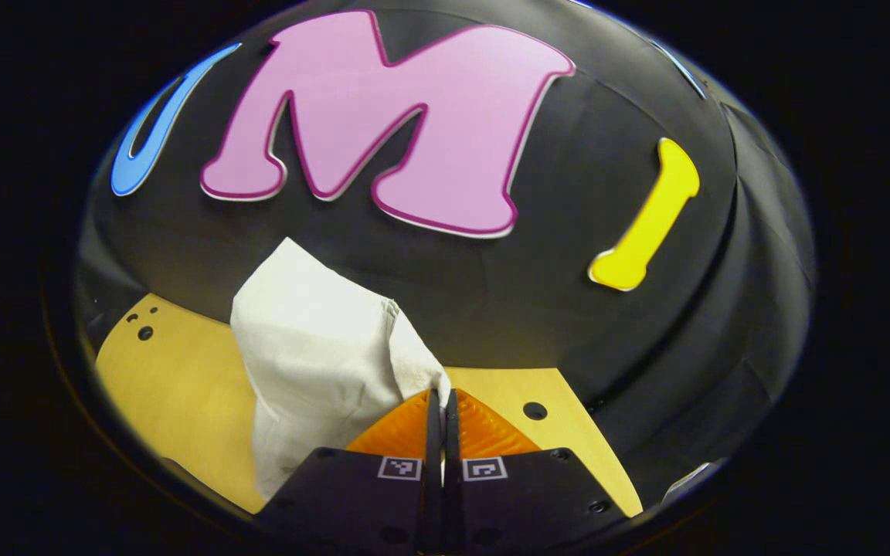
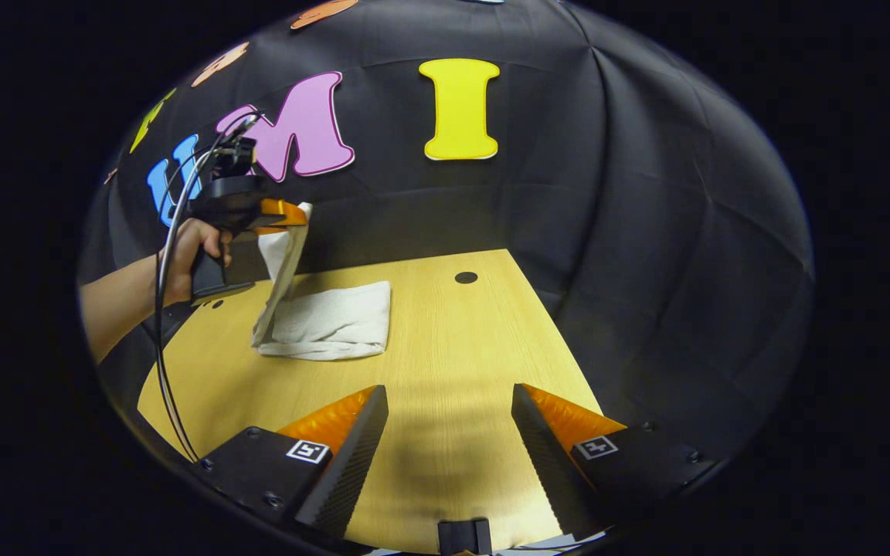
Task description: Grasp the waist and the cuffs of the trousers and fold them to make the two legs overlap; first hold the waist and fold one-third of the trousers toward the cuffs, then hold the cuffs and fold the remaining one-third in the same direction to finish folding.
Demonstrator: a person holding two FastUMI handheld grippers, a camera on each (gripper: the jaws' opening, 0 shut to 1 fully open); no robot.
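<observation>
A wooden table (image 2: 445,340) with a light yellow top stands in the booth. It has small round holes (image 2: 466,277) near its far edge. Black cloth (image 2: 646,232) hangs behind and beside it, with soft folds. Light falls brightly on the tabletop.

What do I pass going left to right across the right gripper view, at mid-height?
Hand → left claw holding up the trousers → table hole.

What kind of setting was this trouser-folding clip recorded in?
Probably a staged recording booth, not a home: black cloth wall on all sides, a bare wooden table with drilled holes, and white trousers, partly lifted by the left gripper, as the sole prop.
</observation>
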